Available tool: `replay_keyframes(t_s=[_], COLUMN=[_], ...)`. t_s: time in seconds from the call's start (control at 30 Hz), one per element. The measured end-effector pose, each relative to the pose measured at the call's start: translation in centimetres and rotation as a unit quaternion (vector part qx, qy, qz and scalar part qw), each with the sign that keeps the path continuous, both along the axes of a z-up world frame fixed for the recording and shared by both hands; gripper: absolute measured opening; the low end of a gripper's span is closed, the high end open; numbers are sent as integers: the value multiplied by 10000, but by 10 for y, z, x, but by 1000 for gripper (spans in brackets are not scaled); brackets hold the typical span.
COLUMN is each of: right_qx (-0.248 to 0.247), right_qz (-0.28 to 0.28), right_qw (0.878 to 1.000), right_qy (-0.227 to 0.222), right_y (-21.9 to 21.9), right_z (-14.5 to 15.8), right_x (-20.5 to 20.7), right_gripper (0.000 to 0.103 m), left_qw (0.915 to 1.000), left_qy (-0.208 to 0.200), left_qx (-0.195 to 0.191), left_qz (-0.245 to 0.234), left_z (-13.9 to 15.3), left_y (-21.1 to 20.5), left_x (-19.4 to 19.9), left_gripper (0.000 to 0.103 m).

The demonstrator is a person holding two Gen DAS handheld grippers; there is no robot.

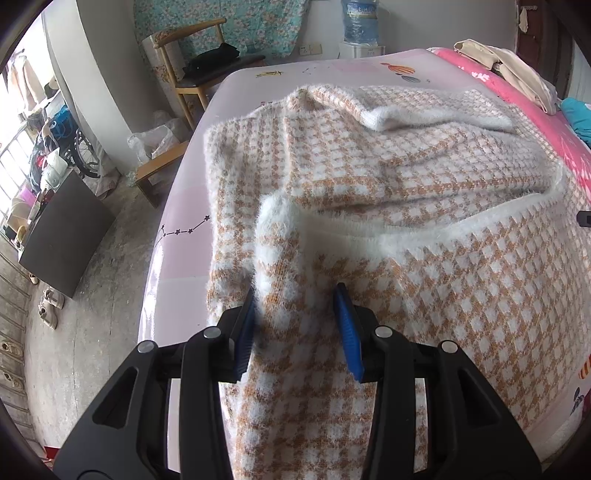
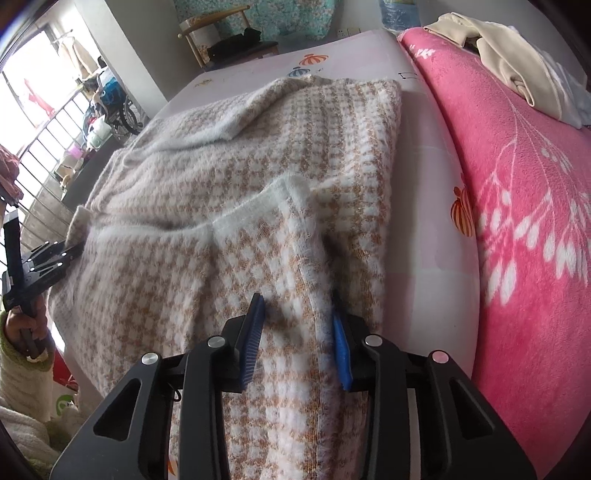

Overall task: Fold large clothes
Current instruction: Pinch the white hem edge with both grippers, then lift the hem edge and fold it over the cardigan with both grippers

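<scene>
wooden chair (image 1: 192,70) beyond bed's far corner | water bottle (image 1: 360,20) by wall | pink floral blanket (image 2: 524,206) along bedside | beige garment (image 2: 509,62) atop blanket | wheelchair (image 1: 79,147) near window

L gripper (image 1: 295,325) fingers (image 1: 347,328) pinching checked sweater (image 1: 424,177) fold.

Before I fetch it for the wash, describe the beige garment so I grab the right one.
Start at the pink floral blanket along the bed's far side. At its far end lies a crumpled beige garment: plain and smooth, unlike the fuzzy orange-and-white checked sweater spread beside it.
</scene>
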State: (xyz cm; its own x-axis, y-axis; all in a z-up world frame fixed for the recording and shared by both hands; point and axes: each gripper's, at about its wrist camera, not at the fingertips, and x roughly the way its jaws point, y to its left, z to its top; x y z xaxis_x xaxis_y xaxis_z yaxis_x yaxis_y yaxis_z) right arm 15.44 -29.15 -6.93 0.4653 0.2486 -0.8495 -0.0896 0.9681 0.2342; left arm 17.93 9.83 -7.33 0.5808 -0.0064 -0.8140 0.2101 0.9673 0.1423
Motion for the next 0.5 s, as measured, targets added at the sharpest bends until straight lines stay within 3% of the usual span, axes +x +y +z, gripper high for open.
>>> replay_keyframes(t_s=[0.07, 0.17, 0.3, 0.37, 0.5], right_qx=[-254, -472, -937, -1031, -1131], right_qz=[44, 87, -7, -80, -223], right_qw=[9996, 9987, 9942, 9921, 9875], right_qy=[-76, -181, -519, -716, -1075], right_y=[8, 18, 31, 35, 39], right_z=[0, 2, 16, 26, 46], right_x=[0, -2, -16, -26, -48], right_gripper=[31, 12, 8, 8, 8], left_qw=[10000, 9997, 9986, 9984, 9965], left_qy=[-49, -155, -398, -432, -703], left_qx=[74, 174, 319, 358, 445], left_qz=[14, 45, 106, 100, 63], left_z=[-1, 0, 2, 2, 10], left_y=[-2, -6, -8, -8, -7], left_x=[-1, -5, -13, -18, -33], left_gripper=[40, 40, 28, 19, 12])
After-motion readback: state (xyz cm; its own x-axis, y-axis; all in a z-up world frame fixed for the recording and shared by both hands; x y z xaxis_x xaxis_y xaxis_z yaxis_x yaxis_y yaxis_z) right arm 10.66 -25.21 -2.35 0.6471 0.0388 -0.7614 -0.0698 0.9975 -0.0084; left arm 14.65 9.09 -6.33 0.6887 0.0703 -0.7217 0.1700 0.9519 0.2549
